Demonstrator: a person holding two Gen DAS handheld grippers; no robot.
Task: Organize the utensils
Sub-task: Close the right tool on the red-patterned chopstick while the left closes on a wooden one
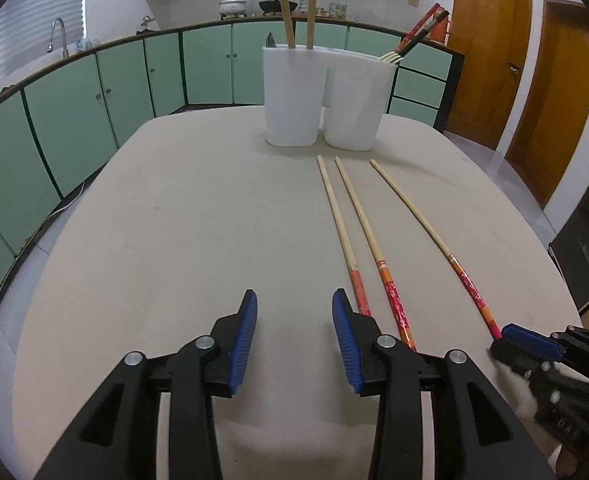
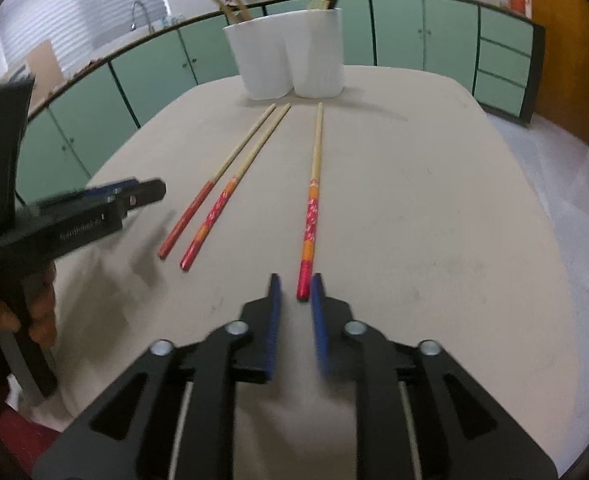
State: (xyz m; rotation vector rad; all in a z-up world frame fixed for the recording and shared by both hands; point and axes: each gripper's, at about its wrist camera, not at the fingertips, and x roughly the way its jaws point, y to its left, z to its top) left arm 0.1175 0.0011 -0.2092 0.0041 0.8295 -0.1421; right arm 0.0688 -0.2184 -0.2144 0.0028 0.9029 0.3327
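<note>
Chopsticks (image 2: 314, 196) lie near the white holder (image 2: 286, 56), handles nearest, so the right gripper (image 2: 294, 292), jaws slightly apart, brackets one handle unclamped, while the left gripper (image 1: 294, 312) hangs open, empty.

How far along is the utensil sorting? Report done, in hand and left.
Done: several chopsticks and a fork already stand in the white two-compartment plastic holder.

In hand: nothing held. The right tongs are open around the red end of the lone red-handled bamboo chopstick; the left tongs are open and empty.

Left: all three chopsticks on the beige table, including the close pair.
</note>
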